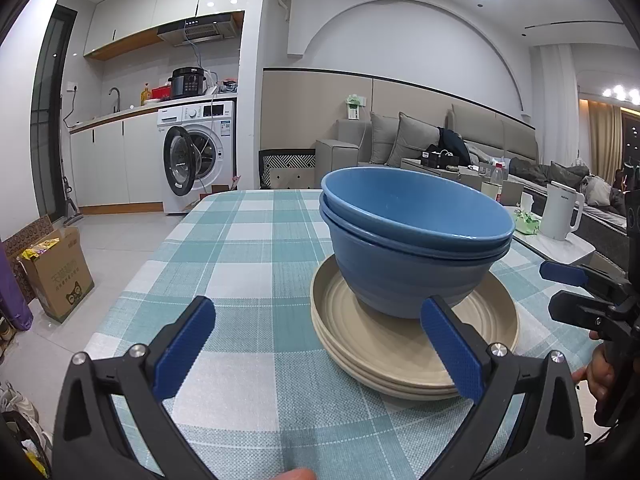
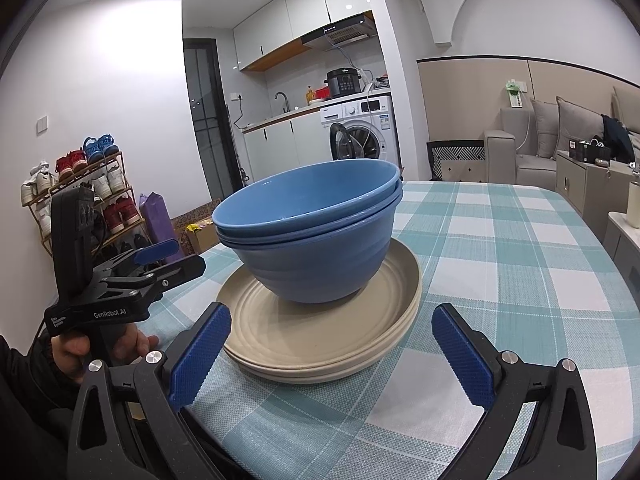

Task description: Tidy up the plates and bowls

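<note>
Two blue bowls [image 1: 412, 236] [image 2: 316, 236] are nested and stand on a stack of beige plates [image 1: 404, 348] [image 2: 320, 340] on the checked tablecloth. My left gripper [image 1: 320, 320] is open, just in front and to the left of the stack; its right finger overlaps the plates' rim in the view, and nothing is between its fingers. My right gripper [image 2: 332, 328] is open too, close in front of the plates and holding nothing. Each gripper also shows in the other's view: the right gripper [image 1: 564, 292] beside the stack, the left gripper [image 2: 172, 260] held by a hand.
The table [image 1: 240, 240] [image 2: 520, 248] carries a teal and white checked cloth. A white kettle [image 1: 560, 212] stands on a side surface to the right. A cardboard box [image 1: 56, 272] sits on the floor to the left, a shoe rack [image 2: 80, 192] beyond it.
</note>
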